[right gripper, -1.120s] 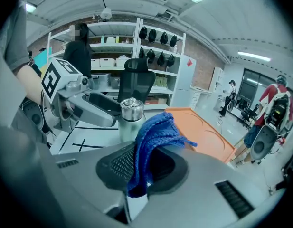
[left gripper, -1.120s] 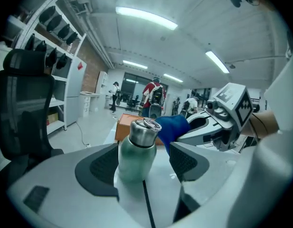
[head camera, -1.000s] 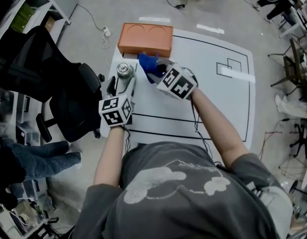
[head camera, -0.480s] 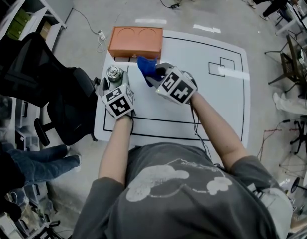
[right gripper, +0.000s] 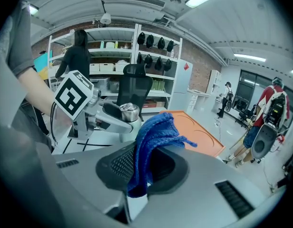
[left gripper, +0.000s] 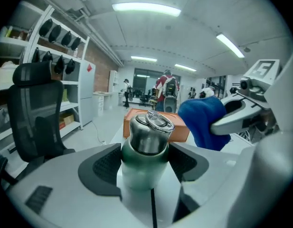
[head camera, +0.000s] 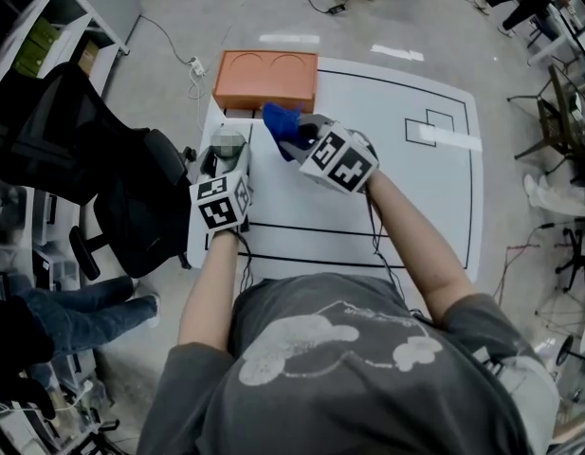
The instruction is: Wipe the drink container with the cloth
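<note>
The drink container (left gripper: pixel 146 146) is a steel bottle with a green and white body and a ring lid. It stands upright between the jaws of my left gripper (left gripper: pixel 146 158), whose pads touch both its sides; the jaws are closing on it. In the head view the bottle (head camera: pixel 228 145) is at the table's left edge with the left gripper (head camera: pixel 228 162) around it. My right gripper (right gripper: pixel 144 167) is shut on a blue cloth (right gripper: pixel 151 141), which hangs bunched from the jaws. The cloth (head camera: pixel 281 119) is just right of the bottle, not touching it.
An orange tray (head camera: pixel 265 79) with two round hollows lies at the far left end of the white table (head camera: pixel 396 178). A black office chair (head camera: pixel 112 178) stands close to the table's left side. Shelving runs along the left wall.
The left gripper with the bottle has shifted slightly at the table's left edge. The right gripper with the cloth stays just to its right.
</note>
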Available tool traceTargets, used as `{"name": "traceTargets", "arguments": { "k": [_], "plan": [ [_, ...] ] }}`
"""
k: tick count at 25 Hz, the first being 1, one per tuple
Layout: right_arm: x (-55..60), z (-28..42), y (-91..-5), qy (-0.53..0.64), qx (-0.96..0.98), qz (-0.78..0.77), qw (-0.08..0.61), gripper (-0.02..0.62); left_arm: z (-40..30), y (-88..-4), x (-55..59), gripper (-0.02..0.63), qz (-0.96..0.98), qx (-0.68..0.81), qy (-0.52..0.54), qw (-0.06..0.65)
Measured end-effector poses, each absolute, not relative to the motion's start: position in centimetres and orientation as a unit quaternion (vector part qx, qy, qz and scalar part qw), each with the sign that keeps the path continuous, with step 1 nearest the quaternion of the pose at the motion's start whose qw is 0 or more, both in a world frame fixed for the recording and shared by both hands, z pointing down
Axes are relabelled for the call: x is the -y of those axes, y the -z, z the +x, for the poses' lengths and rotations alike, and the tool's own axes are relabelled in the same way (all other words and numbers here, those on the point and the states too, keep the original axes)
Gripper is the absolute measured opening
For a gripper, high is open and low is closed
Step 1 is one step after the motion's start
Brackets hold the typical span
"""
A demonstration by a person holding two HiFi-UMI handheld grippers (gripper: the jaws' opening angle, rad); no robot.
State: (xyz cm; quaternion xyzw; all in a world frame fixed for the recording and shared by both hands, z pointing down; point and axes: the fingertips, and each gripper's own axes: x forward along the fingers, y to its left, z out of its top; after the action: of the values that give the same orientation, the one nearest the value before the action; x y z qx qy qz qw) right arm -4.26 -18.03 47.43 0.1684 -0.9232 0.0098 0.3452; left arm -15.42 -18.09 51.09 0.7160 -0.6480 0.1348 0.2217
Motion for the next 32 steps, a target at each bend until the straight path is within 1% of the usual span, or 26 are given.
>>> {"name": "traceTargets", "arguments": {
  "k": [6, 9, 17, 22, 25, 32],
  "plan": [
    [18.7, -6.3, -46.9, -0.017, 0.927, 0.162, 0.337, 0.043, -14.4, -50.8, 18.0, 0.311, 0.819, 0.517, -0.174, 0.180],
    [19.1, -7.3, -47.2, -0.015, 0.929, 0.149, 0.338, 0.043, -14.0, -50.8, 18.0, 0.310, 0.854, 0.454, -0.188, 0.172],
    [19.9, -10.6, -47.8, -0.015, 0.936, 0.061, 0.346, 0.043, -14.1, -50.7, 17.9, 0.310, 0.914, 0.284, -0.245, 0.158],
    [19.4, -12.3, -48.7, -0.014, 0.936, -0.014, 0.352, 0.043, -14.1, -50.8, 17.7, 0.310, 0.935, 0.179, -0.281, 0.122],
    [19.8, -12.5, -50.1, -0.014, 0.928, -0.023, 0.371, 0.041, -14.2, -51.0, 17.8, 0.310, 0.940, 0.146, -0.288, 0.112],
    [20.5, -12.6, -53.6, -0.039, 0.915, -0.024, 0.401, 0.041, -14.4, -50.9, 17.9, 0.310, 0.949, 0.137, -0.264, 0.109]
  ]
}}
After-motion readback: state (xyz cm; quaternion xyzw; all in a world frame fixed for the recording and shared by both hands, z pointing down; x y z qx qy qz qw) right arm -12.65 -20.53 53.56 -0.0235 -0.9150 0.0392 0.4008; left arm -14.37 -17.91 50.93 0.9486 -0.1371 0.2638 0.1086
